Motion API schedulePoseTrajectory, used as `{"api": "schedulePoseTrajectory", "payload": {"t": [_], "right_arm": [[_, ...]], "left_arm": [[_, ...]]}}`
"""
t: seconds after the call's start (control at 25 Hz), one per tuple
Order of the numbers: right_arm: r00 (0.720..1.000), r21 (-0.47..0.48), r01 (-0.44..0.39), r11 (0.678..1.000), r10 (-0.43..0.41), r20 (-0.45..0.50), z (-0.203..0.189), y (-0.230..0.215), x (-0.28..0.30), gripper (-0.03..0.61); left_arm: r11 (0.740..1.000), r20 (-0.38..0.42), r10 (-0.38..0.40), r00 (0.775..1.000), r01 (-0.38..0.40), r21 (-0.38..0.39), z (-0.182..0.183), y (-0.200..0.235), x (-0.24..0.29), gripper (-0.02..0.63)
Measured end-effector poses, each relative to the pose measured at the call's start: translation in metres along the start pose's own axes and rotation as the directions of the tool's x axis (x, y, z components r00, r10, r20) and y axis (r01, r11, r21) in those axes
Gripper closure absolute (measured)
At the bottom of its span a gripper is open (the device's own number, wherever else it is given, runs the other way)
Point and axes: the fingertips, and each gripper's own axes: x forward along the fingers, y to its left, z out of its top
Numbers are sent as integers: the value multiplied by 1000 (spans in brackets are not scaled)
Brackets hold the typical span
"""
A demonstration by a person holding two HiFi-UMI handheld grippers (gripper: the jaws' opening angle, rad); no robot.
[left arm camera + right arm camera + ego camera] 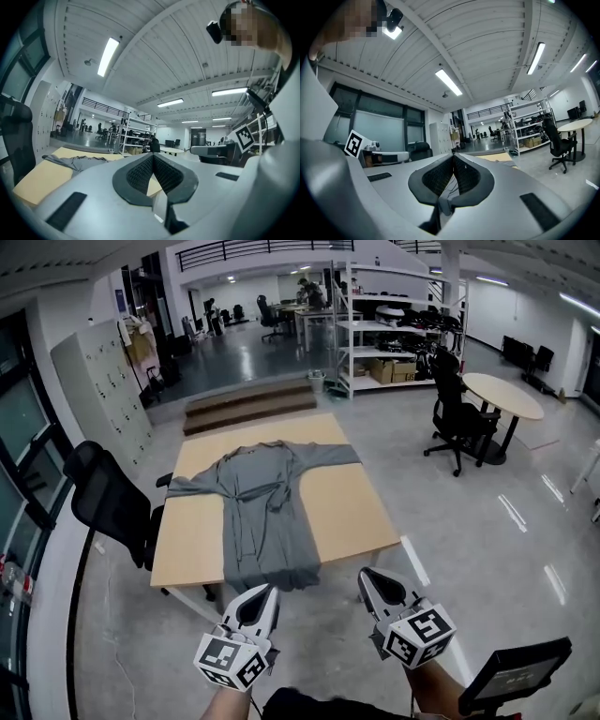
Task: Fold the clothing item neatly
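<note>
Now I am holding the left hand-held gripper (266, 591) and right hand-held gripper (367, 576) pressed together, empty, at the bottom; the gray robe (265, 507) is lying spread on the surface (349, 507) at frame center.

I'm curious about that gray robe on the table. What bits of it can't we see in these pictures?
- Head view: the gray robe's underside lies hidden against the wooden table; fine creases are too small to tell.
- Left gripper view: only a strip of the robe shows; the left gripper blocks the rest.
- Right gripper view: the right gripper hides nearly all of the robe.
</note>
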Motion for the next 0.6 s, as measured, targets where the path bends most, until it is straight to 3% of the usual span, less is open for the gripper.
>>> {"api": "schedulePoseTrajectory", "payload": {"t": [0.28, 0.6], "right_arm": [[999, -4, 25, 1000, -25, -23, -10, -30, 49, 574], [997, -46, 62, 997, -64, -40, -9, -60, 149, 574]], "left_arm": [[1000, -3, -20, 1000, 20, -24, -1, 35, 54, 615], [996, 19, -65, 998, 66, -52, 8, 114, 118, 615]]}}
